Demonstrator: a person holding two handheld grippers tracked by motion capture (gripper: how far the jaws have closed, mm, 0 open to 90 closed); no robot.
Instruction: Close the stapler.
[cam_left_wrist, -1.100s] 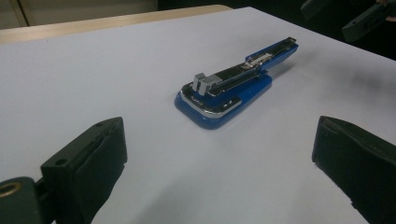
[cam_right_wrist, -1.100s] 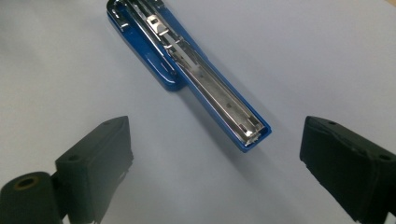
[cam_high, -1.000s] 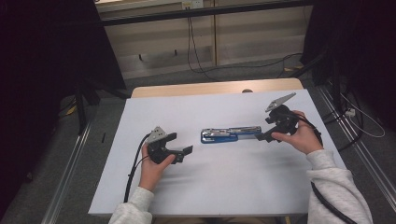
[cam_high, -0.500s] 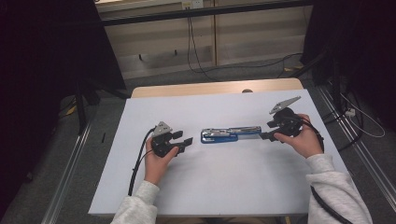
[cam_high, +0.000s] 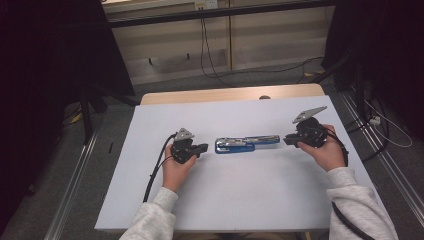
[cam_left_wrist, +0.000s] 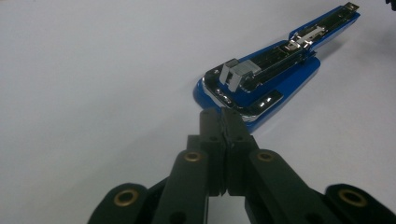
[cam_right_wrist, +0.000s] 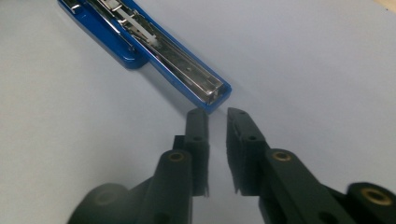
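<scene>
High view: the blue stapler (cam_high: 246, 144) lies opened flat at the centre of the white counter (cam_high: 240, 200). Your left tool (cam_high: 202, 148) sits at its 9 o'clock, your right tool (cam_high: 288, 140) at its 3 o'clock.

Left gripper view: jaws pressed together, empty, just short of the stapler's wide end.

Right gripper view: jaws slightly spread, empty, just short of its narrow end.

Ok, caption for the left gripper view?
Left gripper, shut, points at the wide end of the opened blue stapler.
</scene>
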